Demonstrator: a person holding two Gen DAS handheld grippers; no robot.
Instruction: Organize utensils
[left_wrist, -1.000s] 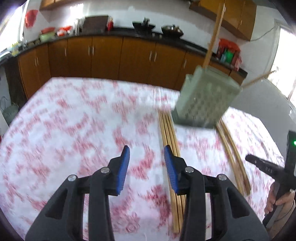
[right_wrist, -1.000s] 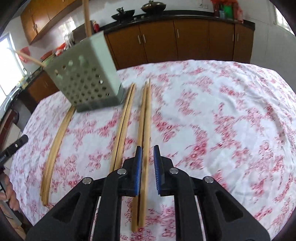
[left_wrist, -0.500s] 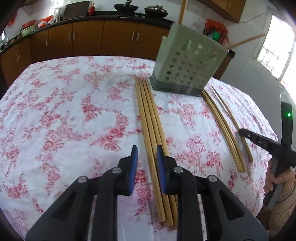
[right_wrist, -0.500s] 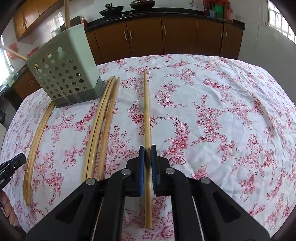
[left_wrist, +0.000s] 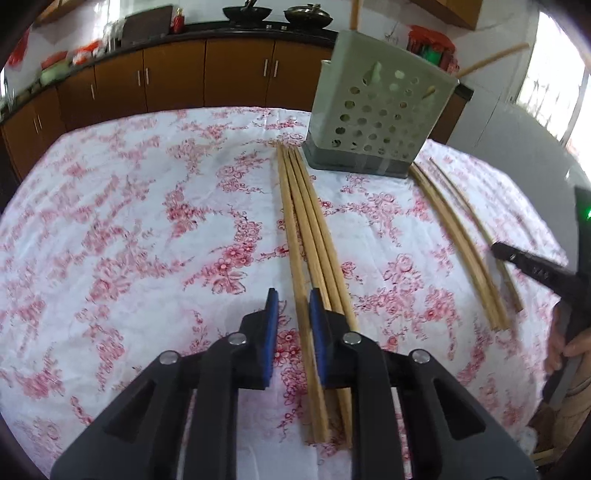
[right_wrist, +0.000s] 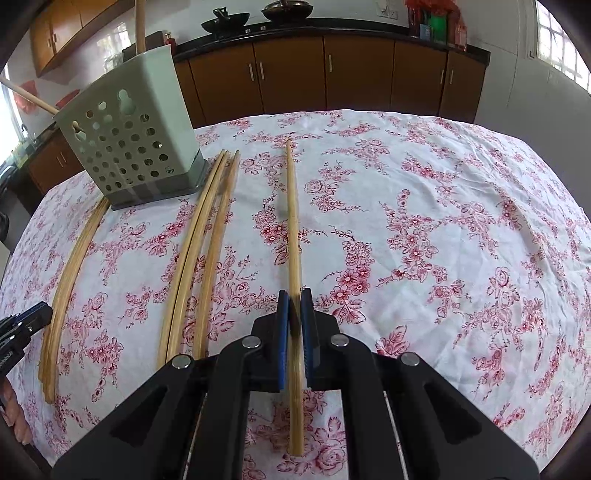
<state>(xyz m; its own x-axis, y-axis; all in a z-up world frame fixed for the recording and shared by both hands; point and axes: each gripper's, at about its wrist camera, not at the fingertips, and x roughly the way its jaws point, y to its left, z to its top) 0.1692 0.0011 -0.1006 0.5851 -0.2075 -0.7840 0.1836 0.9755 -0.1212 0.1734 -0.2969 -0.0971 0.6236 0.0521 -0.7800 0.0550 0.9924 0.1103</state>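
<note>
Pinching a single bamboo chopstick (right_wrist: 293, 229) between their blue pads, the right tongs (right_wrist: 294, 319) were pressed together on it, the stick running straight ahead over the flowered cloth of the surface (right_wrist: 443, 221). To its left lay a loose group of three more chopsticks (right_wrist: 199, 251), and further left another curved bundle (right_wrist: 70, 273) reached up to the foot of the pale green perforated holder (right_wrist: 129, 147), which stood near the far edge with two sticks already poking out of its top.

The left tongs (left_wrist: 293, 314) were closing, their pads a narrow gap apart around the leftmost stick of a bunch of chopsticks (left_wrist: 306, 229) lying on the cloth; the pads did not appear to press on it yet. The holder (left_wrist: 380, 110) stood just past the far ends of that bunch, with more chopsticks (left_wrist: 458, 240) to its right. A person's hand (left_wrist: 569, 350) showed at the right edge.
</note>
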